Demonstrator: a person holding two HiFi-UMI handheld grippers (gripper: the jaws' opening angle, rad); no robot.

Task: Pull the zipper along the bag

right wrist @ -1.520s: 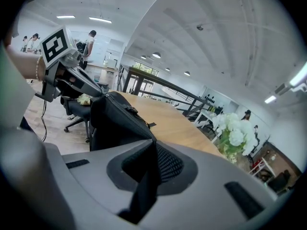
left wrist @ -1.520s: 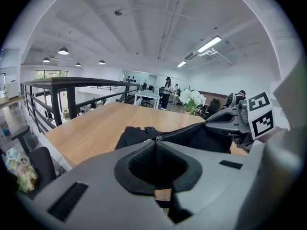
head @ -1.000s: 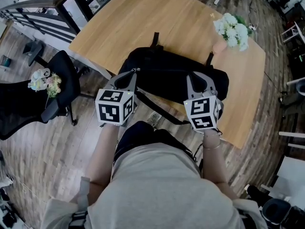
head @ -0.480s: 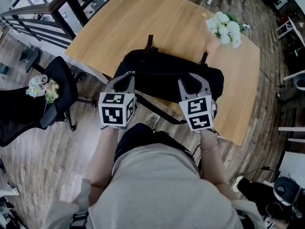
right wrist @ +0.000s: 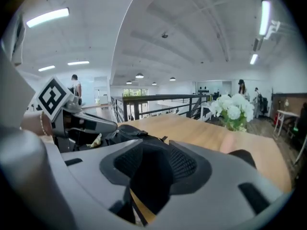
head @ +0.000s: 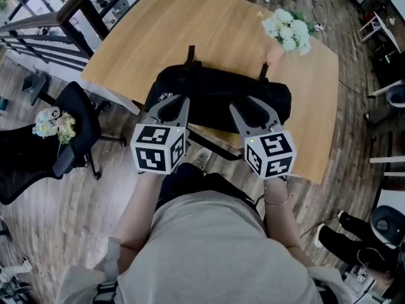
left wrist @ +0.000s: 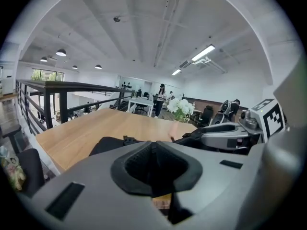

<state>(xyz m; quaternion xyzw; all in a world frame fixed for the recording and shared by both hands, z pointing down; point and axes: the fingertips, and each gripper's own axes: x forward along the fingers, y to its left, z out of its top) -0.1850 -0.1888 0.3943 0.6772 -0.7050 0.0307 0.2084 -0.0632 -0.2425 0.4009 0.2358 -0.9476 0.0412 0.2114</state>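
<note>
From the head view, a black bag (head: 215, 97) lies across the near edge of a wooden table (head: 171, 30). The left gripper (head: 175, 103) sits at the bag's left end with its jaws pressed together. The right gripper (head: 253, 109) hangs over the bag's right half, its jaws spread wide. White flowers (head: 286, 29) stand at the table's far right corner, well apart from the bag. A black chair (head: 79, 122) stands on the floor to the left.

In the left gripper view the dark pads meet, clenched, and I see nothing caught between them. The bag lies just beyond, with the right gripper alongside.

In the right gripper view the jaws stand apart and are opening. They have released and press on nothing, and the bag lies beyond the gap. A railing (right wrist: 158, 102) runs behind the table.
</note>
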